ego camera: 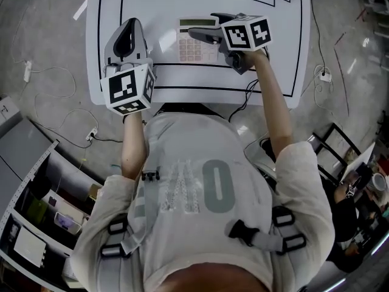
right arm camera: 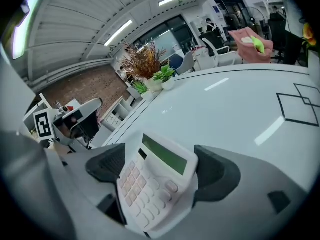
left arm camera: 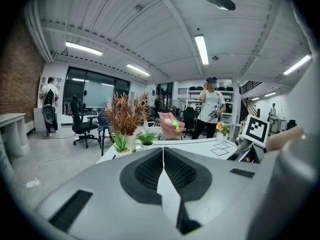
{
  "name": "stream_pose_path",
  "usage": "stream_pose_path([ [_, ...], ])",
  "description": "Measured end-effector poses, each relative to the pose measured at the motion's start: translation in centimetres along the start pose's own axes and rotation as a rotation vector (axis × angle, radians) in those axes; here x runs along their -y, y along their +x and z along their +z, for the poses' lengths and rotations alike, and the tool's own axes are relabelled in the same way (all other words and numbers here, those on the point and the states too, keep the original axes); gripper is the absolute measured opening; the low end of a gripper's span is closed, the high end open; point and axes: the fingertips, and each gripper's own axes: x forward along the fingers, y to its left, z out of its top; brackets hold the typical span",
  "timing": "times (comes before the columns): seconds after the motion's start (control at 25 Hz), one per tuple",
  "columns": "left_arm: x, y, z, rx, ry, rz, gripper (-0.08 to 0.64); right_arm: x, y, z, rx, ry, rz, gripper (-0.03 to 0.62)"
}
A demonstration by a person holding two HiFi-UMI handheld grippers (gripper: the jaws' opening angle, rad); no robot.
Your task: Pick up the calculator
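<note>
While the left gripper [left arm camera: 163, 156] hangs off to the side, jaws pressed together on nothing, the right gripper [right arm camera: 160, 165] pinches the calculator [right arm camera: 152, 186] between its pads.

- The person I steer wears a pale grey short-sleeved shirt [ego camera: 182, 157] with a big grey "0" printed on it.
- Grey harness straps [ego camera: 262, 241] with black buckles [ego camera: 242, 230] lie over the shirt.
- The left gripper [ego camera: 130, 23] and the right gripper [ego camera: 203, 28] have grey bodies and black ribbed pads [left arm camera: 147, 171].
- Each one carries a white cube [ego camera: 129, 89] with black square markers.
- I see a thin black cable [ego camera: 246, 97] under the right one.
</note>
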Motion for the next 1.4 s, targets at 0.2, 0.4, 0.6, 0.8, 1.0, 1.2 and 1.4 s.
stream_pose_path([
  [0.2,-0.2,0.7,-0.3,-0.006,-0.010,-0.007,0.023,0.5,0.6,-0.4,-0.024,0.028,-0.012,0.440],
  [0.4,-0.9,1.0,-0.9,-0.022,-0.019,0.004,0.023,1.4,0.8,-0.6,-0.043,-0.015,-0.069,0.358],
  [0.6,-0.8,1.2,-1.2,-0.026,-0.028,-0.006,0.025,1.6,1.0,-0.6,-0.032,-0.027,-0.077,0.296],
  [0.8,-0.6,1.0,-1.4,-0.033,-0.032,-0.006,0.024,2.4,0.4,-0.6,-0.014,0.040,-0.105,0.269],
  [1.0,-0.7,0.8,-1.5,-0.040,-0.034,-0.004,0.023,2.4,0.2,-0.4,0.008,0.127,-0.076,0.232],
  [1.2,-0.8,0.8,-1.1,-0.030,-0.028,-0.006,0.025,1.0,0.7,-0.5,0.049,0.185,0.028,0.159],
  [1.4,-1.3,0.5,-0.9,-0.028,-0.022,-0.001,0.023,-1.1,0.9,0.8,0.150,0.270,0.129,0.074],
])
